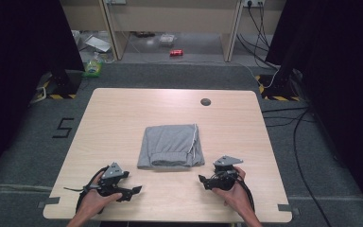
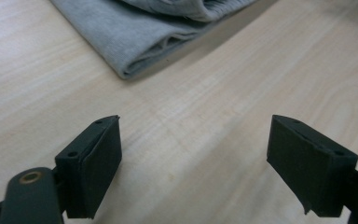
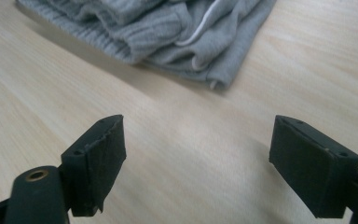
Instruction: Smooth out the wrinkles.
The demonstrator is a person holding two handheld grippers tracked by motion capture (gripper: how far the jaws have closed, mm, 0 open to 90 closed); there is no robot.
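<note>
Left gripper (image 1: 133,191): a hand (image 1: 96,201) is holding it low over the near left part of the table, and its jaws are standing wide apart with nothing between them. In the left gripper view (image 2: 196,163) bare wood is showing in the gap.
Right gripper (image 1: 203,181): the other hand (image 1: 234,191) is holding it over the near right part of the table, just beside the garment's near right corner. Its jaws are also standing wide apart and gripping nothing; in the right gripper view (image 3: 198,163) only tabletop is lying between them.
Grey garment (image 1: 171,145): it is lying folded in a rough rectangle at the middle of the table, flat on the wood, between and a little beyond the two grippers. Neither gripper is touching it. A white cord or trim (image 1: 194,142) is running along its right side, and a ribbed band is showing at the near edge.
Table (image 1: 123,118): light wood, with a small dark round cap (image 1: 205,101) sitting near the far edge.
Floor: grey carpet is surrounding the table, black cables (image 1: 293,127) are trailing at the right, and a red can (image 1: 176,53) is lying far behind.
</note>
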